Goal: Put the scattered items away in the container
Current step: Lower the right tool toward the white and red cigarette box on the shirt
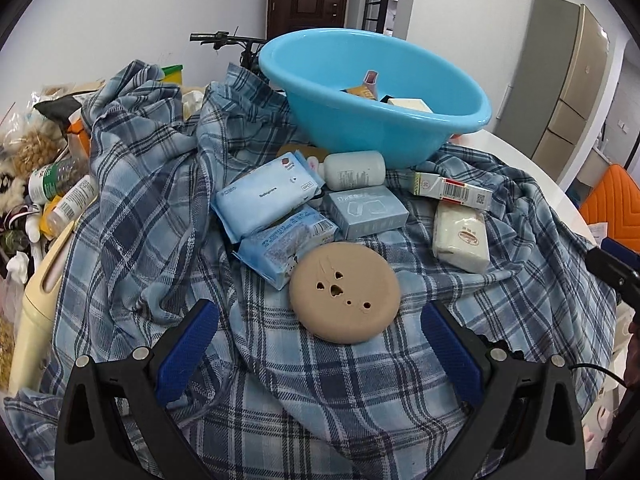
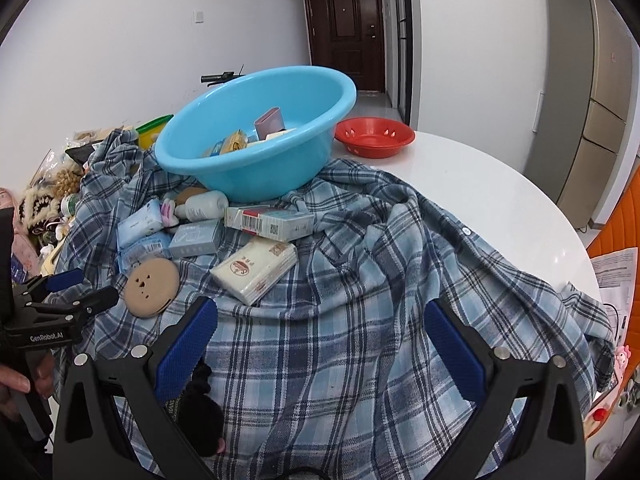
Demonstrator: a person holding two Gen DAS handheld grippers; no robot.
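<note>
A light-blue basin (image 1: 400,136) (image 2: 260,172) holding a few small boxes stands at the back on a blue plaid shirt (image 1: 160,200). In front of it lie a tan round disc (image 1: 344,292) (image 2: 151,286), two blue wipe packs (image 1: 264,196), a grey-blue box (image 1: 366,210), a white bottle (image 1: 354,170), a barcoded carton (image 1: 452,188) (image 2: 268,220) and a white tissue pack (image 1: 460,236) (image 2: 256,270). My left gripper (image 1: 320,316) (image 2: 90,286) is open just short of the disc. My right gripper (image 2: 320,312) is open over bare shirt, below the tissue pack.
A red bowl (image 2: 374,136) sits on the white round table (image 2: 480,200) behind the basin. Bottles and bags (image 1: 60,192) crowd the left side. An orange chair (image 1: 612,200) and papers (image 2: 616,268) are at the right. A black object (image 2: 200,412) lies by the right gripper's left finger.
</note>
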